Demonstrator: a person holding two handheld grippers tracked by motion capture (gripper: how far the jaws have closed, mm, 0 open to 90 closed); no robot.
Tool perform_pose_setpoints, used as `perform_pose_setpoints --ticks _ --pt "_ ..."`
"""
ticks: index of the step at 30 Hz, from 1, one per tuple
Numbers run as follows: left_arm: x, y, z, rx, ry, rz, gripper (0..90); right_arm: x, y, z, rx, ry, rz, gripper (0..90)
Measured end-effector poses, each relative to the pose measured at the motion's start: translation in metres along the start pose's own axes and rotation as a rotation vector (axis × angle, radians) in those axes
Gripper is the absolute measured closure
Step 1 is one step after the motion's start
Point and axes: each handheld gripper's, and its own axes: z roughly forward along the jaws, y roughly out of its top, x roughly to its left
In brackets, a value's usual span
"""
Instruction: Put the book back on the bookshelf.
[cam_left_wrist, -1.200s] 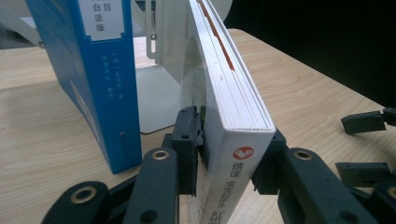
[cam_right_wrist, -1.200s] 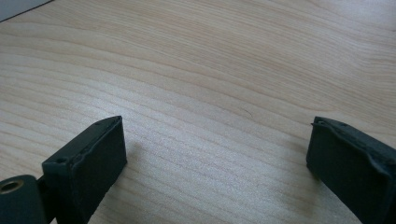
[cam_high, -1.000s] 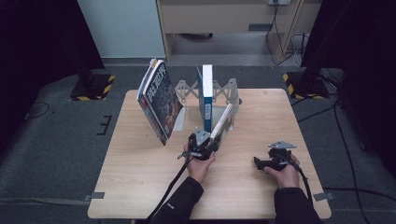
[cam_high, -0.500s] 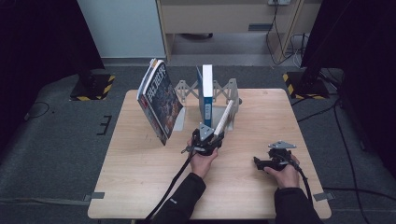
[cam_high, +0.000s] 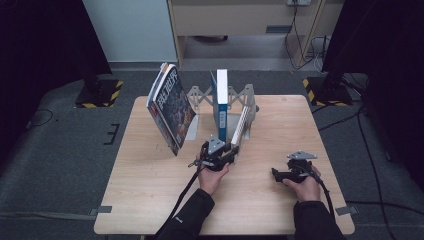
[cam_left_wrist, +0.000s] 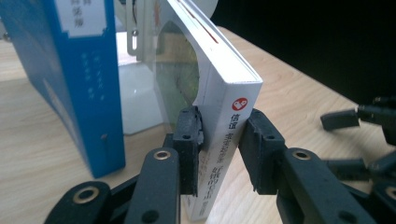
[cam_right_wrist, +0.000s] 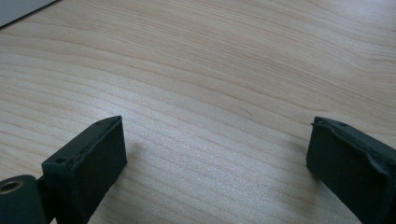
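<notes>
Left gripper (cam_high: 226, 153) sits near the middle of the table (cam_high: 150, 185), jaws set around the spine of a white book (cam_left_wrist: 224, 112). In the left gripper view the left pad touches the cover, while the right pad looks just shy of the spine, so it's a narrow hold (jaws have just been closing a little further, book between them). The white book leans tilted against the clear book rack (cam_high: 250, 100) at the table's back edge, lower corner on the wood.

A blue book (cam_high: 220, 105) stands upright in the rack just beside the white one. A magazine (cam_high: 170, 107) stands tilted toward the back-left corner, apart from both.

Right gripper (cam_high: 280, 175) rests near the front-right part of the table, held low in the person's hand, jaws spread wide with only bare wood between them (right gripper view confirms).

Surface: light wood-grain tabletop, square, tape tabs at the front corners. Room: grey carpet floor, dark curtains on both sides, black stands with yellow-black hazard-striped bases (cam_high: 97, 95) left and right, a wooden cabinet (cam_high: 240, 20) and loose cables beyond the back edge.
</notes>
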Motion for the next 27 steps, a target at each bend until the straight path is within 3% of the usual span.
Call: perform_pose_setpoints --ticks 4,10,15,19,27 --pt "-0.002 0.006 0.012 0.013 -0.001 0.011 67.4 0.0 0.0 0.0 0.0 0.0 -0.001 5.0" --pt "-0.001 0.009 0.027 0.002 -0.031 -0.018 64.4 0.0 0.0 0.0 0.0 0.0 0.0 5.0" --pt "-0.002 0.005 0.027 0.013 -0.072 0.018 63.0 0.0 0.0 0.0 0.0 0.001 0.0 5.0" --pt "-0.001 0.005 0.022 0.004 -0.088 0.021 64.6 0.0 0.0 0.0 0.001 0.001 -0.003 5.1" --pt "-0.002 0.015 0.033 0.017 -0.076 0.0 66.1 0.0 0.0 0.0 0.0 0.0 -0.001 5.0"
